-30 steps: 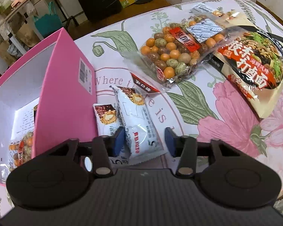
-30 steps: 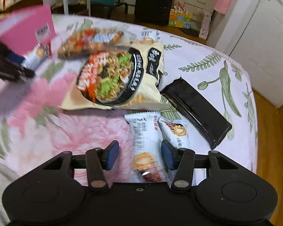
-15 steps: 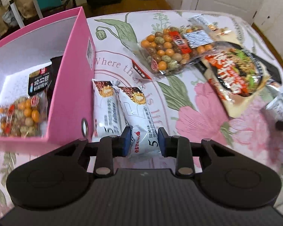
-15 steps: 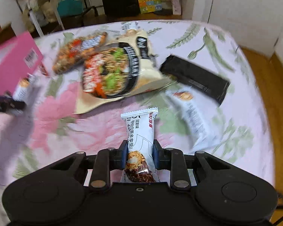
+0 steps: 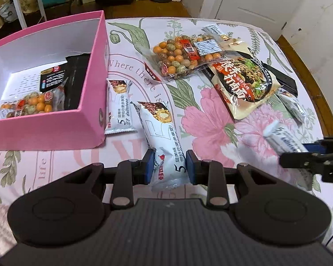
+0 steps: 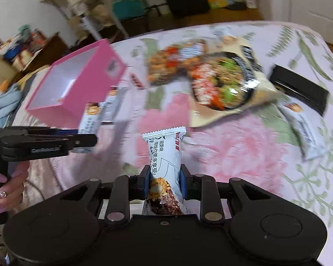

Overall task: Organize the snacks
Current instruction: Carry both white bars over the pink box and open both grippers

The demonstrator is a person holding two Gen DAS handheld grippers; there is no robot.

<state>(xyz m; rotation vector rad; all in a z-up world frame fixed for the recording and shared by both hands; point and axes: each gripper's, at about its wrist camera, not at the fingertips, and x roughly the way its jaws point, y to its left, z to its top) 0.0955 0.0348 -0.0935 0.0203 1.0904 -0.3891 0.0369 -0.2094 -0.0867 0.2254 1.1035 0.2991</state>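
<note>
while both grippers are clamped on snack bars above the floral desk (image 5: pixel 211 119), each white wrapper runs lengthwise away from its camera. the left gripper (image 5: pixel 169 166) pinches the left bar (image 5: pixel 161 137) near its printed end, the long axis leaning up and to the left so the nut-picture end points toward the pink box (image 5: pixel 44 130). the right gripper (image 6: pixel 164 184) squeezes the right bar (image 6: pixel 164 155) around its lower part (the nut picture sits at the blue pads), and the serrated far end stands up and points toward the noodle packet (image 6: pixel 224 88).

seen from the right wrist camera, the left gripper comes in level from the left edge, its bar angled up, with a hand (image 6: pixel 5 190) wrapped round the handle, pale pink nails showing. seen from the left wrist camera, the right gripper enters from the right edge, its bar aimed leftward across the pink flower print.

a third bar (image 5: pixel 118 108) lies flat on the desk just beside the box wall, long axis running away from the camera. inside the box lie a nut bag (image 5: pixel 26 106) and a black packet (image 5: pixel 75 79). a second nut bag (image 5: pixel 182 57) overlaps the noodle packet's upper edge; a black pack (image 6: pixel 299 88) and another bar (image 6: pixel 304 128) lie at the far right.
</note>
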